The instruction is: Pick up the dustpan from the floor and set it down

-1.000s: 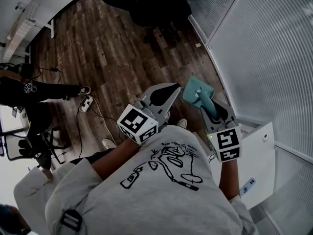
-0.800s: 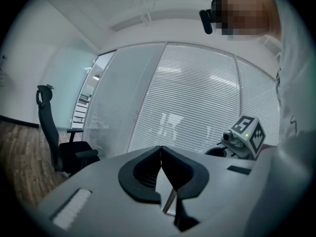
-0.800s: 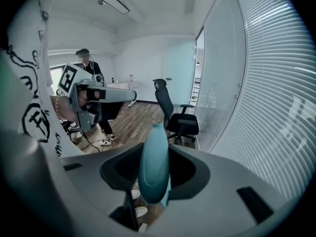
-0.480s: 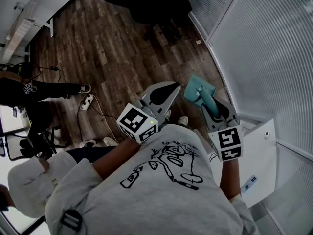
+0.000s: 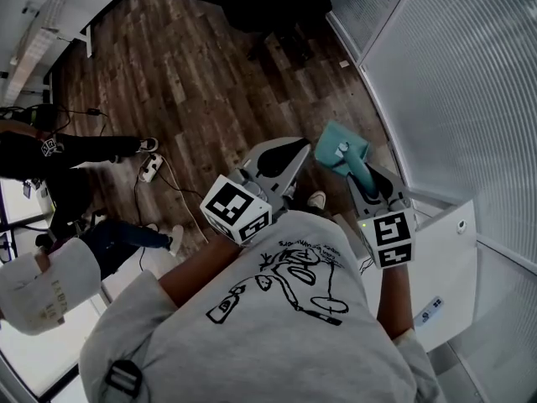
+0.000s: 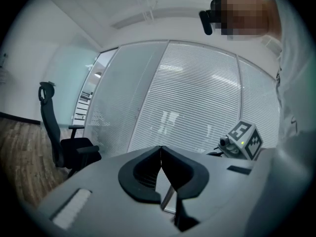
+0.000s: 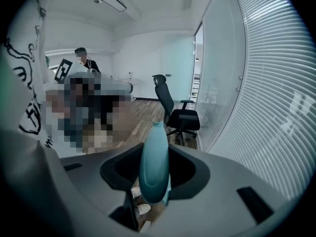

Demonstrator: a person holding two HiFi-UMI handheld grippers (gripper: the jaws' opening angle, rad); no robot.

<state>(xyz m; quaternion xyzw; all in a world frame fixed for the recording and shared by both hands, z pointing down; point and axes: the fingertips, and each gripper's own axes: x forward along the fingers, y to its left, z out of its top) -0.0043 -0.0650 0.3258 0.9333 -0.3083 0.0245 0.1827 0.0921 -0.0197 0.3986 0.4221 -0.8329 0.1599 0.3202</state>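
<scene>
Teal plastic fills the right gripper (image 7: 154, 154): its jaws are clamped on the dustpan (image 7: 154, 162), gripping the rounded handle from both sides, so they stand partly apart with the handle between the dark pads. In the right gripper view the handle rises straight up out of the grip, with the wooden floor (image 7: 143, 115) and an office chair (image 7: 174, 113) far beyond it.

From the head view the dustpan (image 5: 339, 151) is lifted clear of the floor (image 5: 185, 82) – pan end pointing away from the person, just ahead of the right gripper (image 5: 361, 179) and close to the blind-covered glass wall (image 5: 453, 82).

The left gripper (image 5: 294, 147) is held out beside it, apart from the dustpan. Its own view shows the left gripper (image 6: 160, 152) pinched closed – the two pad tips meet at the top, with nothing between them.
</scene>
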